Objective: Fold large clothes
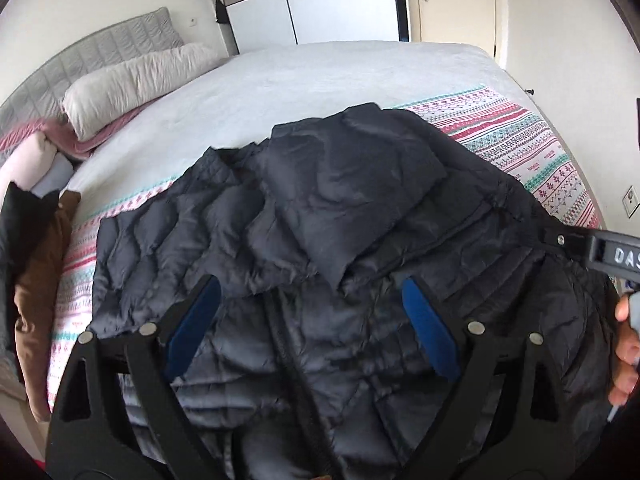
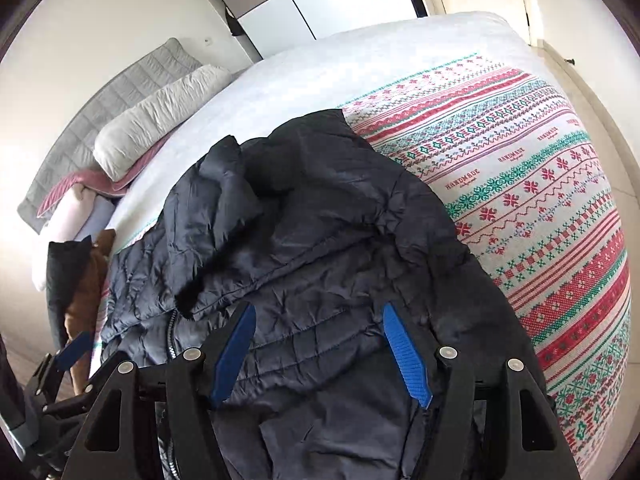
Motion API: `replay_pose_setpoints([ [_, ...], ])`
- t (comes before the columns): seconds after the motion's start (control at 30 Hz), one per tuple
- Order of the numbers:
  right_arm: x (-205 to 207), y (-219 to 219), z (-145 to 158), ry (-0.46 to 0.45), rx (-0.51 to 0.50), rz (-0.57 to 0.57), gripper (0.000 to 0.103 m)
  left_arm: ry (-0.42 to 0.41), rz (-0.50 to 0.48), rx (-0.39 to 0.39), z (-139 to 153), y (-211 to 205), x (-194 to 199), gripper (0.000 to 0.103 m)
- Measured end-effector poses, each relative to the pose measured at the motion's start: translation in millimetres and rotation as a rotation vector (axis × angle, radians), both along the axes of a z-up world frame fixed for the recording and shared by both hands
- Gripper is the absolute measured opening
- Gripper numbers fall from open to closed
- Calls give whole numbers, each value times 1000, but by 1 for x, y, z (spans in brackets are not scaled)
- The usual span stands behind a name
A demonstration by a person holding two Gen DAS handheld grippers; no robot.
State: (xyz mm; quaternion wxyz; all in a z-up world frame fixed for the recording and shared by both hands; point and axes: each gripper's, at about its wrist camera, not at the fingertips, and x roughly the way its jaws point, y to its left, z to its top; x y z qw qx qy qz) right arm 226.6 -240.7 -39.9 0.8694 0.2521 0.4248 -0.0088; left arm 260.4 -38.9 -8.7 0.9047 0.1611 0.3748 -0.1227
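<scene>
Lying partly folded on the patterned blanket [image 1: 516, 136] of the bed [image 1: 320, 76], the dark puffer jacket [image 1: 320, 220] is seen in the left wrist view with one sleeve [image 1: 352, 184] laid across its body. The left hand-held gripper [image 1: 312, 320] is held released above the jacket, its blue pads spread wide with nothing between them. At the right edge, part of the other tool and a hand [image 1: 626, 356] are seen close by, so a collision could be caused if both are brought in together. In the right wrist view, the jacket [image 2: 312, 248] is shown bunched and puffy, with the folded sleeve [image 2: 224, 200] resting loosely on top. The right hand-held gripper [image 2: 320, 344] is likewise released, nothing being pinched. Slippery, air-filled fabric is judged likely to spring back, so the sleeve could be slid off if only the top layer is caught. The zipper [image 2: 172, 332] near the left pad could be snagged. A pile of brown and black clothes [image 2: 80, 280] lies just beside the jacket and could be dragged along by a wide sweep.
</scene>
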Motion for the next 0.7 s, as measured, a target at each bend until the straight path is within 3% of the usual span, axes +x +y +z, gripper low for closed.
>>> replay_pose_setpoints([
  [0.1,1,-4,3,6,34,-2,67,-15,-10,69,-15,-34,29,92],
  [0.23,2,-12,-5,43,51,-19,67,8,-34,96,-40,-63,56,90],
  [0.3,0,-20,-7,51,52,-43,67,-3,-28,112,-47,-68,62,75],
  [0.33,-3,-25,-6,54,55,-55,67,-14,-13,98,-45,-66,64,56],
  [0.37,-4,-29,-7,57,63,-68,67,-18,9,49,-40,-57,65,43],
  [0.47,-7,-38,-7,60,99,-87,67,-39,110,-185,-16,-9,62,40],
  [0.53,-9,-40,-5,61,91,-97,67,-51,200,-275,-6,29,60,41],
  [0.6,-12,-42,-3,64,82,-103,67,-32,298,-321,-3,71,60,43],
  [0.7,-14,-44,-2,68,92,-97,68,14,434,-289,-11,126,60,55],
])
